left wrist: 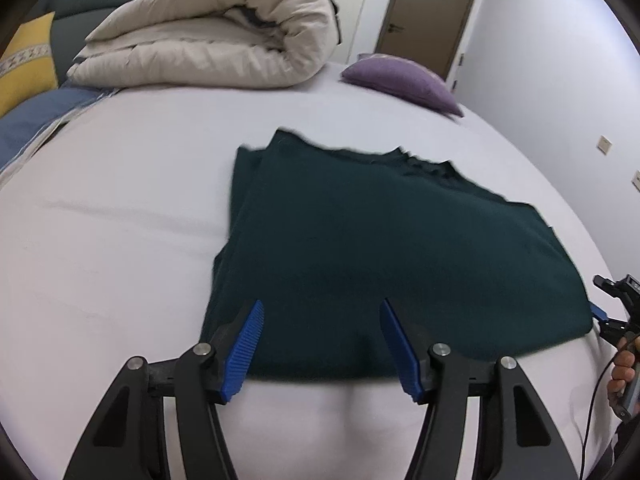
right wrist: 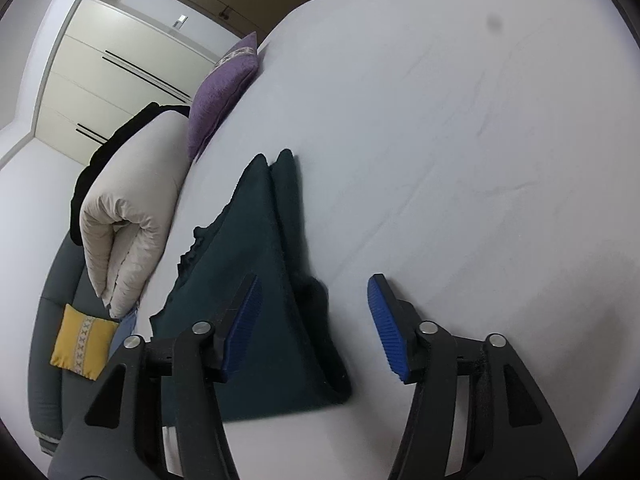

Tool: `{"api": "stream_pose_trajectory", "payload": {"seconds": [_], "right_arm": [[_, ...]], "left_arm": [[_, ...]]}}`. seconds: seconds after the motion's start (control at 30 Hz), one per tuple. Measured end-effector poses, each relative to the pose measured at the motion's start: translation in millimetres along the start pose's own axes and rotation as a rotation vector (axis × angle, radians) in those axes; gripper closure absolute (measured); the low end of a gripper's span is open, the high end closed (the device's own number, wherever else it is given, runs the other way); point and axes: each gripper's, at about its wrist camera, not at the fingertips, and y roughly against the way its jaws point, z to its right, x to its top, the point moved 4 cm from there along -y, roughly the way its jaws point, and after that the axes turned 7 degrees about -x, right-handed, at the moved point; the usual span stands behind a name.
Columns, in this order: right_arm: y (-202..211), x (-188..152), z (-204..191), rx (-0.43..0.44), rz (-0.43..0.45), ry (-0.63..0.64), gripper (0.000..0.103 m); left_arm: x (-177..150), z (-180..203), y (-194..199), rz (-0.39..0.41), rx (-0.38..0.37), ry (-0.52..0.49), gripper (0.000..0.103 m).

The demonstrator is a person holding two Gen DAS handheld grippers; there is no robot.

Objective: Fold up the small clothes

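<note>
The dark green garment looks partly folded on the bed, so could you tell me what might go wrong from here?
1. The dark green garment lies in uneven layers, its left edge doubled; a grab there may catch only the top layer.
2. Both the left gripper and right gripper have open jaws, so nothing holds the fold.
3. The jaws could also pinch the white sheet underneath.

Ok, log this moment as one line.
garment: dark green, partly folded, on bed | left gripper: open, near edge | right gripper: open, right edge
</note>
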Motion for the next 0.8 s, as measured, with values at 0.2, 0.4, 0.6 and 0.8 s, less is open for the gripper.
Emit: {"api": "stream_pose_trajectory", "payload": {"seconds": [0.2,0.4,0.6,0.8], "right_arm": [[-17,6,-7,0.034,-0.032,-0.017,0.032],[-45,15,-22,0.069,-0.125,-0.036,0.032],[-73,19,-44,0.082,-0.243,-0.016,0.032],[-85,7,-54,0.137,-0.311,-0.033,0.046]], "left_arm": [[35,29,-18,0.028,-0.021,-0.069,0.040],[55,72,-67,-0.034,-0.072,-0.141,0.040],[46,71,-100,-0.110,-0.075,-0.099,0.041],[37,60,-108,-0.128,-0.090,-0.084,0.039]]}}
